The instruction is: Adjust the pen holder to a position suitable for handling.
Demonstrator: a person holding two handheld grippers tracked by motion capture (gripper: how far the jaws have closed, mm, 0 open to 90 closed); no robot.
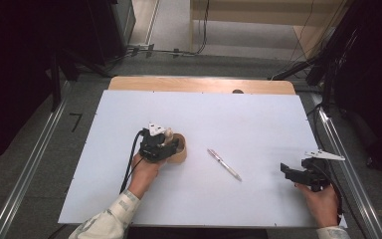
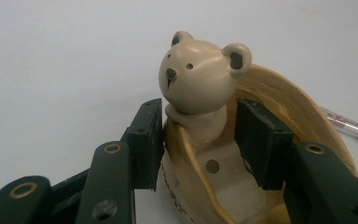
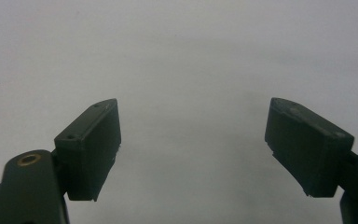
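Bear-topped holder (image 2: 200, 121) sits clamped in the left gripper (image 2: 198, 140); right gripper (image 3: 193, 144) gapes empty

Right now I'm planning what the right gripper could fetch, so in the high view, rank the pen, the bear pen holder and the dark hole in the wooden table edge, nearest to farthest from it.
From the right gripper:
1. Pen, just to its left, mid-sheet.
2. Bear pen holder, farther left, at the left gripper.
3. Dark hole, on the table's far wooden edge.

dark print on the bear holder (image 2: 175, 198) is unreadable.
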